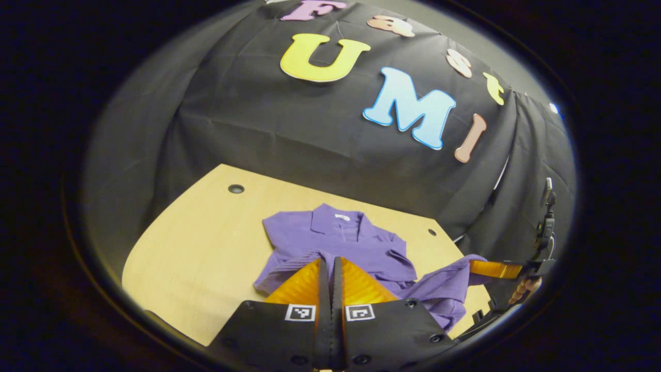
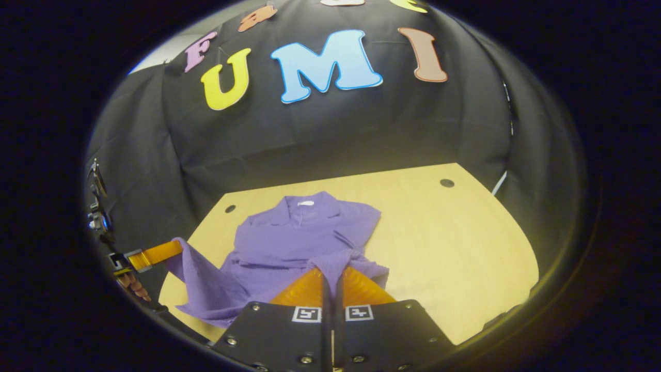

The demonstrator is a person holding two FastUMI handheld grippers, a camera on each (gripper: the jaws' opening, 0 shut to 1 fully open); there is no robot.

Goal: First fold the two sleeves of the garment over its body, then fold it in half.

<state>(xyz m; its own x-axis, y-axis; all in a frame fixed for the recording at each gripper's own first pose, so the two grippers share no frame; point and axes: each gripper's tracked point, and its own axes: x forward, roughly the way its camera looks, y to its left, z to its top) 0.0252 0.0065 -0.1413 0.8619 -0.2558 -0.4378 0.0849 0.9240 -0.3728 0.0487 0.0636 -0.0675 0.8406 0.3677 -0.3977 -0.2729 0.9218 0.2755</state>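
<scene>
Item: purple collared garment [image 1: 343, 243], lying on a light wooden table [image 1: 206, 248], collar at the 12 o'clock end toward the black cloth wall [image 1: 289, 129]. Both sleeves lie folded over the body; the hem end is raised off the table.

Left gripper [image 1: 330, 266]: at 6 o'clock in the left gripper view, fingers pressed together with a corner of the garment's hem pinched between them. In the right gripper view it sits at 8 o'clock [image 2: 173, 247], holding a lifted corner of cloth.

Right gripper [image 2: 330, 274]: at 6 o'clock in the right gripper view, fingers drawn together on the other hem corner. In the left gripper view it sits at 4 o'clock [image 1: 477, 267], cloth gripped, a hand [image 1: 524, 288] behind it.
</scene>
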